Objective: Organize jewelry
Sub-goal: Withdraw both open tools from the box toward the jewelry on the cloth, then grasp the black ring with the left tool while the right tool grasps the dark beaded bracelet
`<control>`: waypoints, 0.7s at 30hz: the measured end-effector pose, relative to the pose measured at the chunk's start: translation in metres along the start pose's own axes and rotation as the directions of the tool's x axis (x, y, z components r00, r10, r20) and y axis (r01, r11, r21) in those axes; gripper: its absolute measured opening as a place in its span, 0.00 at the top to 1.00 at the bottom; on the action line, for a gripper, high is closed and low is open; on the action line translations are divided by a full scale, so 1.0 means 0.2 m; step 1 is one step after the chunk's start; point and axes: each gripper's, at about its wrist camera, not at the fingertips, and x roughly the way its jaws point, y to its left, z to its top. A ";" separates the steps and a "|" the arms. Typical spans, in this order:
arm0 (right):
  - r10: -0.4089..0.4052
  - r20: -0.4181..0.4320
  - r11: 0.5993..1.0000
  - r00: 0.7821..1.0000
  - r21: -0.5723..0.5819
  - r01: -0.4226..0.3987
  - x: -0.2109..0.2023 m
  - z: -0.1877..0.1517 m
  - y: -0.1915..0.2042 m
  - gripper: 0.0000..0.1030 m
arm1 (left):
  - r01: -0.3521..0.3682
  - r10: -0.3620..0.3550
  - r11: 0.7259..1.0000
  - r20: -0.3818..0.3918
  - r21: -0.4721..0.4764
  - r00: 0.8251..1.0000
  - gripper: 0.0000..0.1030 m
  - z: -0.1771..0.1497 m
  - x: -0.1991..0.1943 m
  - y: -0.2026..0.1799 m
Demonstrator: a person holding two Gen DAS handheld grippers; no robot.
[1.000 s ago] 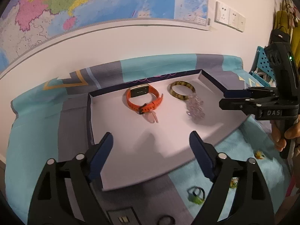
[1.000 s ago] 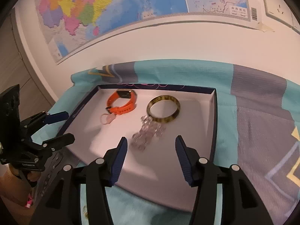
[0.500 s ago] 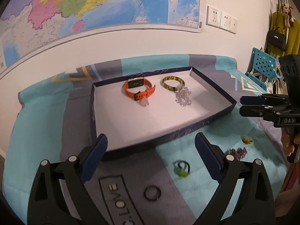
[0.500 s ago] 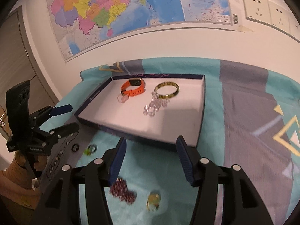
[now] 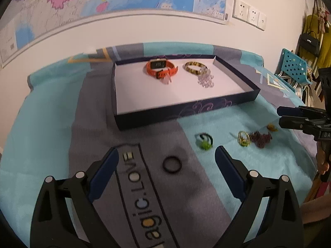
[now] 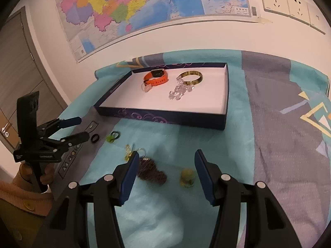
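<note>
A dark blue tray (image 5: pixel 186 113) (image 6: pixel 161 116) holds an orange watch (image 5: pixel 161 70) (image 6: pixel 156 77), a yellow-black bangle (image 5: pixel 193 67) (image 6: pixel 191 77) and a clear bead bracelet (image 5: pixel 204 79) (image 6: pixel 179 92). On the cloth in front lie a black ring (image 5: pixel 172 164) (image 6: pixel 95 138), a green-black ring (image 5: pixel 203 141) (image 6: pixel 112 136), a gold-green piece (image 5: pixel 243 138) (image 6: pixel 130 152), a dark red beaded piece (image 5: pixel 261 139) (image 6: pixel 152 172) and a small yellow piece (image 5: pixel 272 127) (image 6: pixel 187 177). My left gripper (image 5: pixel 166 166) (image 6: pixel 77 129) is open and empty over the black ring. My right gripper (image 6: pixel 165 172) (image 5: pixel 282 116) is open and empty above the red and yellow pieces.
The teal and grey cloth (image 5: pixel 51 124) covers the table against a white wall with a map (image 6: pixel 144 6). A blue perforated basket (image 5: pixel 293 66) and hanging bags stand at the far right.
Both grippers have drawn back from over the tray toward the near side. The loose pieces on the cloth have come into view under them. Both stay open and empty.
</note>
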 end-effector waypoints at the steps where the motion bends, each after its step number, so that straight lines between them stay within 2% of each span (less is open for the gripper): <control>1: 0.000 -0.002 1.000 1.000 -0.004 0.000 0.00 -0.01 0.01 0.49 | -0.001 0.001 1.000 -0.005 -0.005 1.000 0.10 -0.01 0.00 0.00; 11: 0.024 -0.043 0.999 0.999 -0.020 -0.025 0.06 -0.08 0.11 0.49 | -0.010 0.010 1.000 -0.021 0.019 1.000 0.13 -0.01 0.03 -0.04; 17: -0.007 -0.057 1.000 0.998 -0.029 0.006 0.13 -0.07 0.13 0.49 | -0.003 0.004 1.000 -0.035 0.030 0.999 0.18 0.00 0.05 -0.06; 21: -0.012 -0.066 0.999 0.998 -0.032 0.010 0.17 -0.07 0.14 0.49 | -0.012 0.015 0.999 -0.071 0.043 0.997 0.24 0.01 0.10 -0.08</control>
